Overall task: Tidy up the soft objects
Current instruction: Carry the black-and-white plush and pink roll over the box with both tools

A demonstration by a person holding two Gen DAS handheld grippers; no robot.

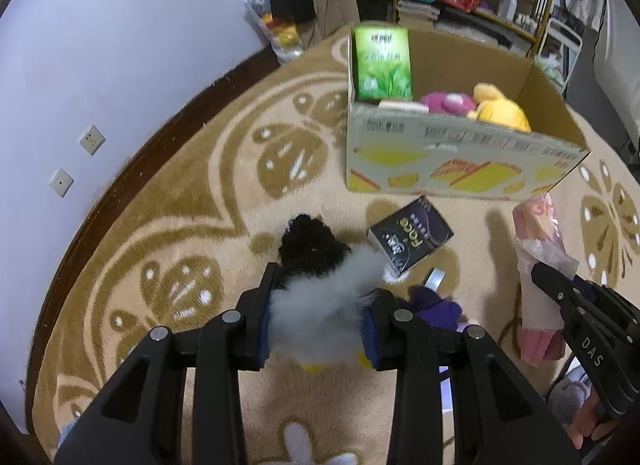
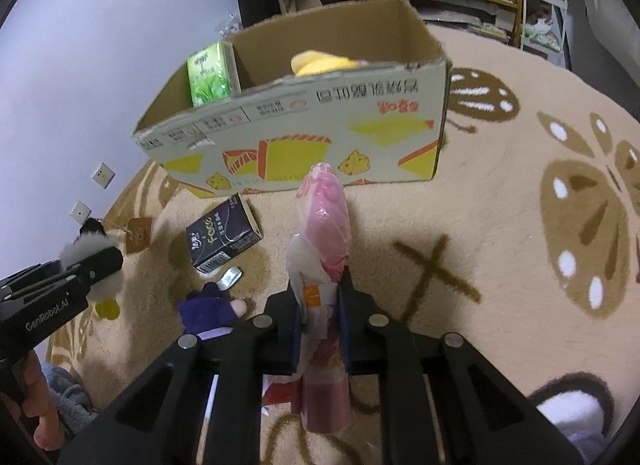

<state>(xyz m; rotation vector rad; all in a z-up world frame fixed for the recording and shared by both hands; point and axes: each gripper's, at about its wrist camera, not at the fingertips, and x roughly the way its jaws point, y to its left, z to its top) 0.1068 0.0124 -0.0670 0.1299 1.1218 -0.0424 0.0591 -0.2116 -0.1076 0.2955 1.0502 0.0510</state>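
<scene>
Both wrist views close, sharing cardboard box (image 1: 460, 153)

Both views are evenly lit by soft indoor light, a little dim, with a cool cast on the wall (image 1: 120, 45) in the upper left. Fisheye distortion bends the carpet (image 1: 200, 205) edge into an arc, and black corners frame each picture. The cardboard box (image 1: 460, 153) is slightly motion-blurred in the left view. Soft shadows fall on the carpet beside the pink packet (image 2: 324, 225) in the right view.

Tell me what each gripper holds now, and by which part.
Left gripper: plush toy, by its white fluffy middle. Right gripper: pink pack, near its lower half.
</scene>
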